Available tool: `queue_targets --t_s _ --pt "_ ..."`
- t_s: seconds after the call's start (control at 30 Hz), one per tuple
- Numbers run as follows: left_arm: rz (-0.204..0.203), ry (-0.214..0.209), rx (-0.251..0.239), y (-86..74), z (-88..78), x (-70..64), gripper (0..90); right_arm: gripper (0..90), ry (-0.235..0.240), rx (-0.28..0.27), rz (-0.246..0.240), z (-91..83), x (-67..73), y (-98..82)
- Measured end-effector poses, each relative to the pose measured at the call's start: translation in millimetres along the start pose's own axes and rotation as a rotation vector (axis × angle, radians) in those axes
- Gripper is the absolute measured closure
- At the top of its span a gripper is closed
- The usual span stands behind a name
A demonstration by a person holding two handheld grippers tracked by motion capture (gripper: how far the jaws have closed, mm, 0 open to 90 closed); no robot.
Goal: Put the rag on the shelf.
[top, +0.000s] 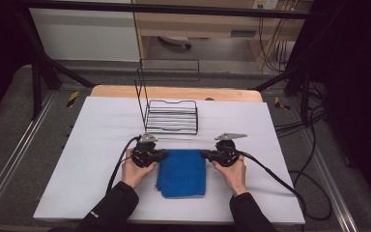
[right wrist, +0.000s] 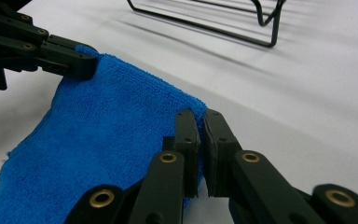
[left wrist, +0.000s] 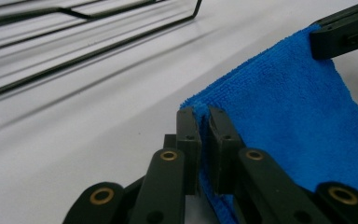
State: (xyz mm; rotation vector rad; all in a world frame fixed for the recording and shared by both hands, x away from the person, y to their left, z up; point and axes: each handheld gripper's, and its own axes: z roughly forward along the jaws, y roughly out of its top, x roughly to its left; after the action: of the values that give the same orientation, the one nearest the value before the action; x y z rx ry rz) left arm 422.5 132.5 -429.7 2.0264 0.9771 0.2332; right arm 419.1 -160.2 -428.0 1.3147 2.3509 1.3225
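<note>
- Two grippers hold one blue cloth by its far corners, on the white surface just on the person's side of a black wire rack.
- Left gripper: its fingers are pinched narrow on the cloth's far left corner, the blue edge caught between them.
- Right gripper: its fingers are likewise clamped on the far right corner, a fold of cloth showing in the slit between the pads.
- Between the two grips the far edge of the cloth runs nearly straight, raised a little off the surface; the rest trails away from the rack toward the person and lies flat.
- Each hand sits beside the cloth, the left hand at its left edge, the right hand at its right.
- Cables trail from both grippers away from the rack, toward the near edge of the surface.
</note>
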Motion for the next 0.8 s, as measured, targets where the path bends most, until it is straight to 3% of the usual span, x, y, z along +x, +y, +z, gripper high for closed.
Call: queue_targets --t_s 0.8 --pt "0.032 -0.002 -0.131 8.8 -36.0 -14.2 84.2 86.1 0.029 -0.158 -0.072 -32.9 17.5 11.1"
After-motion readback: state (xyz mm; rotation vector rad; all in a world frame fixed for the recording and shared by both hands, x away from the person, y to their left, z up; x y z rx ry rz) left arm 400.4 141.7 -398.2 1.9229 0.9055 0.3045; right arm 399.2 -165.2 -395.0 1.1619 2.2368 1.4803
